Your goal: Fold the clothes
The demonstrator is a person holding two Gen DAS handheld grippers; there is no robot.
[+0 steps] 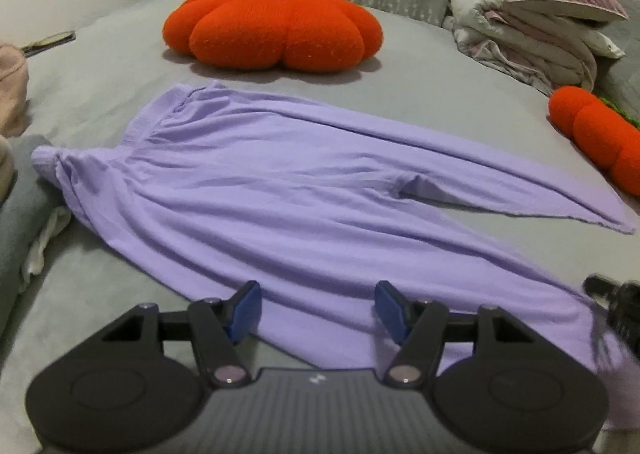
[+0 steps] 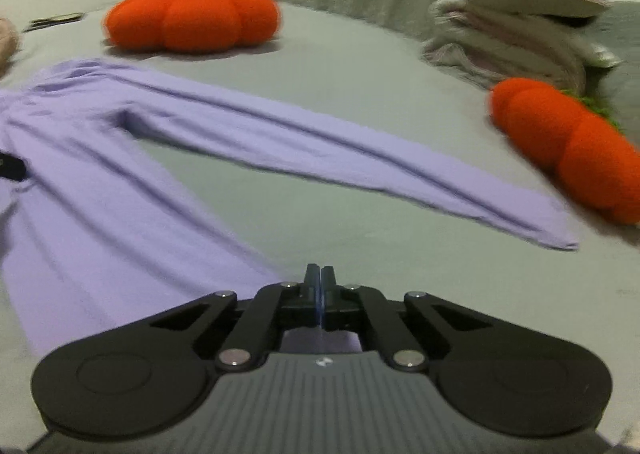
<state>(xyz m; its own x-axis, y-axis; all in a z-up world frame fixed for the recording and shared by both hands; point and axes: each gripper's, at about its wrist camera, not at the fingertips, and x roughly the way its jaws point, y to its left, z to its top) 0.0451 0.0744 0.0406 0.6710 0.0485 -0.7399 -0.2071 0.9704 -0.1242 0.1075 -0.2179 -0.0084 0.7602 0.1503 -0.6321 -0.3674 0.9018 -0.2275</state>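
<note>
Left wrist view shows the purple trousers point(image 1: 256, 190) spread flat on the grey bed point(image 1: 420, 94), waistband at the far left, two legs splayed apart toward the right. My left gripper point(image 1: 316, 308) hovers over the near leg with its jaws spread wide and holding nothing. My right gripper point(image 2: 320, 286) sits at the near leg's hem end, jaws pressed together; whether cloth is pinched between them I cannot tell, though purple shows just beneath. I judge the trousers are laid out flat with no fold in them. A fold would call for bringing one leg over the other, edges matched. An orange pumpkin cushion point(image 1: 272, 26) lies beyond, well clear.
</note>
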